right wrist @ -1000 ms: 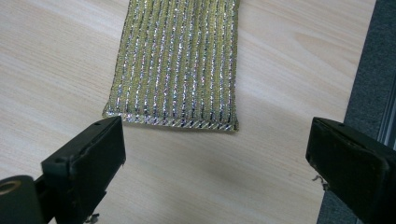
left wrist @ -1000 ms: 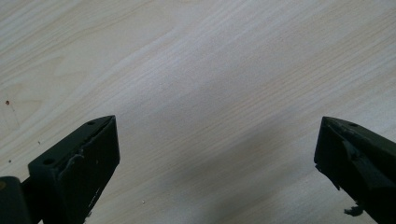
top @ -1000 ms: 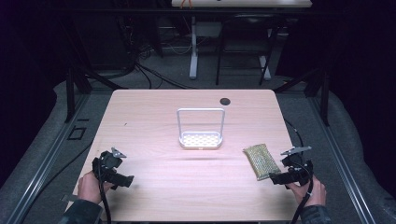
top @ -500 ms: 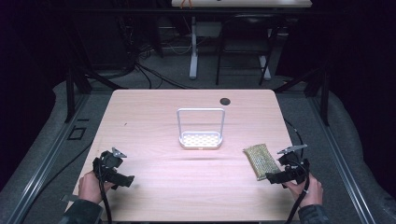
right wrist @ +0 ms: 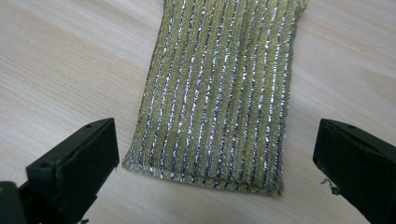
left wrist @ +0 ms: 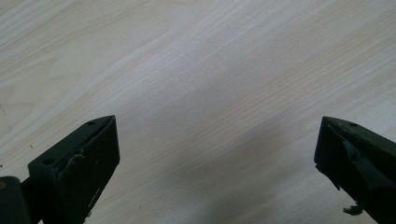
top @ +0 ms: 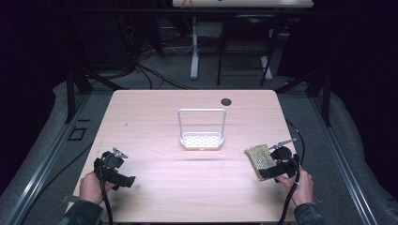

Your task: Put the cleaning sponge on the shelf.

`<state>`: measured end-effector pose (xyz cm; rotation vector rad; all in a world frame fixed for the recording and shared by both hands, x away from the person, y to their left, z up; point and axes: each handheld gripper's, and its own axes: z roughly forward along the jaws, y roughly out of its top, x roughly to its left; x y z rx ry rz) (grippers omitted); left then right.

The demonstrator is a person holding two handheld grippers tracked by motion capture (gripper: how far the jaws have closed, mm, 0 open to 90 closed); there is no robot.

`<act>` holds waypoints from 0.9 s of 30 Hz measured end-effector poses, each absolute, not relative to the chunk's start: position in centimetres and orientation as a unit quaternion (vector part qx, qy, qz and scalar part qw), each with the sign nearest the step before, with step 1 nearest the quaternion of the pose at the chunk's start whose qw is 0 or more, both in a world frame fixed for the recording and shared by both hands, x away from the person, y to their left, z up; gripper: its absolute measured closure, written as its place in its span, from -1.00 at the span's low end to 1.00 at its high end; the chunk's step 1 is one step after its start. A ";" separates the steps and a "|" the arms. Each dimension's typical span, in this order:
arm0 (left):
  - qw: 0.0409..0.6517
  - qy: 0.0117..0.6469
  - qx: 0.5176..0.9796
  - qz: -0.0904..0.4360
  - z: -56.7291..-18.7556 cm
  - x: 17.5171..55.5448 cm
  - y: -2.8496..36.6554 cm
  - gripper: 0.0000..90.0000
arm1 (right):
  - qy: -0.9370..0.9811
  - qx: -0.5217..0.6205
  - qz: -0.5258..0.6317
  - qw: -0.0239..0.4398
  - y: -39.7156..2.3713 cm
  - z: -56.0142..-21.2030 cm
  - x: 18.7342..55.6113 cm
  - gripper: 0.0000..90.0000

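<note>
1. From the high view, the wooden table (top: pixel 155 112) stands in a dark room, and the person's forearms come in at its near edge. A white wire rack (top: pixel 201 131) with a tall looped handle and a perforated base sits near the middle of the table. A small dark round spot (top: pixel 226 101) lies beyond the rack, toward the far edge.
2. In the same view, the scouring pad (top: pixel 259 160), yellow-green with a silvery glint, lies flat on the table near its right edge, well apart from the rack. The right gripper (top: pixel 269 174) is at the pad's near end. Its jaws have just been opening, and they stand wide.
3. The left gripper (top: pixel 123 180) is held low over the near left part of the table, well apart from both the rack and the pad.
4. In the left gripper view, that gripper's two black jaws are spread far apart, with bare pale wood between them. The claw is open and grips nothing.
5. In the right gripper view, the pad lies lengthwise ahead, with glittering stripes running away from the camera. Its near edge sits between the two black jaws. The jaws stand wide on either side, clear of the fabric, so this claw is open and not gripping.
</note>
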<state>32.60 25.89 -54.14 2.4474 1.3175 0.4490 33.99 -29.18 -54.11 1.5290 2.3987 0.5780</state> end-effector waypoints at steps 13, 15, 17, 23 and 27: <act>0.160 0.460 0.860 0.153 -54.3 32.6 25.9 -1.00 | 0.816 0.533 0.193 0.110 -28.9 -55.2 35.3 -0.67; 0.159 0.459 0.861 0.153 -54.3 32.6 25.9 -1.00 | 0.815 0.535 0.193 0.108 -29.0 -55.3 35.3 -0.65; 0.159 0.459 0.861 0.152 -54.3 32.6 25.8 -1.00 | 0.811 0.540 0.199 0.102 -29.1 -55.5 35.3 -0.58; 0.159 0.459 0.861 0.152 -54.3 32.6 25.9 -1.00 | 0.819 0.529 0.192 0.116 -28.7 -55.4 34.9 -0.31; 0.158 0.459 0.861 0.150 -54.3 32.6 25.8 -1.00 | 0.820 0.526 0.196 0.111 -28.4 -55.3 34.7 -0.10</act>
